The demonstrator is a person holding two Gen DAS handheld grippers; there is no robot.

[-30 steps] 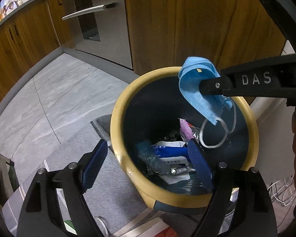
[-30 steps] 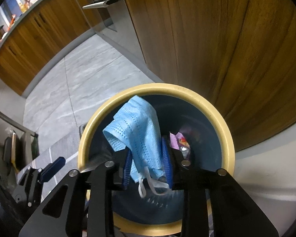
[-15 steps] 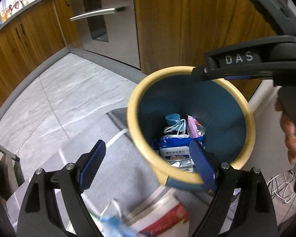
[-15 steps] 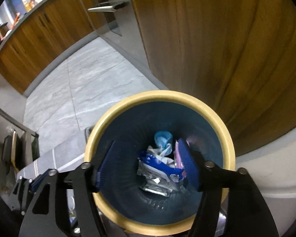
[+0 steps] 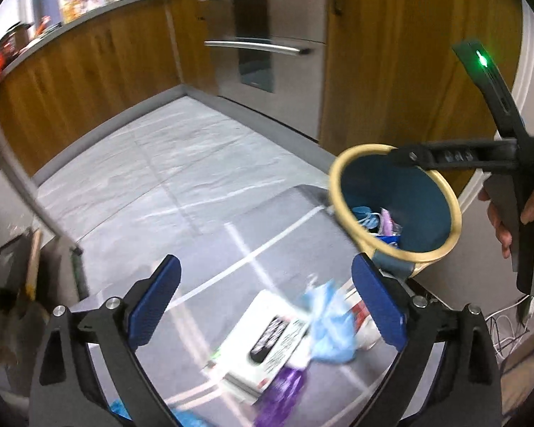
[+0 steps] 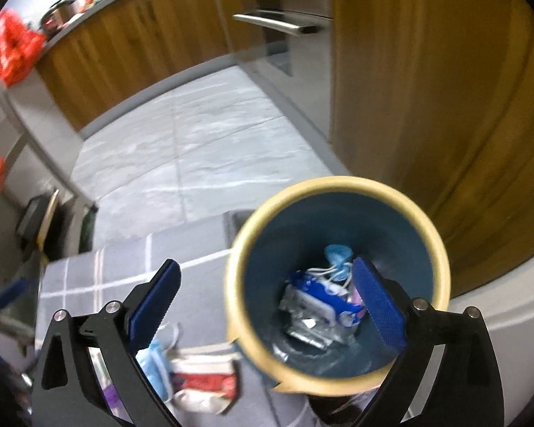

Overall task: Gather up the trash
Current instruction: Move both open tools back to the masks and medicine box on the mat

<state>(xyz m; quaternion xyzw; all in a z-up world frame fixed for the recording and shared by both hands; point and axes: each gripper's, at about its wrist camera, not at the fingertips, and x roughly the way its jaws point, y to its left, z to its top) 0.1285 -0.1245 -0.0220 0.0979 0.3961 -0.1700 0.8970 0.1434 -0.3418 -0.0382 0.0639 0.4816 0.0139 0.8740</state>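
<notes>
Step in hand: between pieces; judged a reach for the next item of litter, nothing carried in either tool.
Next move: likely a lowering of the left gripper (image 5: 263, 306) onto the crumpled blue mask (image 5: 329, 323), then a close on a raised fold; soft, thin, apt to slip from a shallow pinch.
Rug (image 5: 267, 227): grey with white grid lines, spread beneath both tools; litter scattered on it.
Trash bin (image 6: 338, 270): blue inside, cream rim (image 6: 341, 182), upright; ahead and below the right gripper (image 6: 267, 299), its right finger over the opening, its left finger outside the rim. Well ahead and right of the left gripper.
Bin contents: blue-and-white wipes packet (image 6: 320, 297), silver foil wrapper, blue mask with white loops (image 6: 338, 254), a pink scrap; all low at the bottom.
White packet (image 5: 270, 334): flat on rug, below and between left gripper's fingers, just left of the crumpled mask.
Purple wrapper (image 5: 281, 395): near edge, blurred.
Left gripper: spread wide, empty.
Right gripper: spread wide, empty.
Blur: heavy in both views; print on packets unreadable.
</notes>
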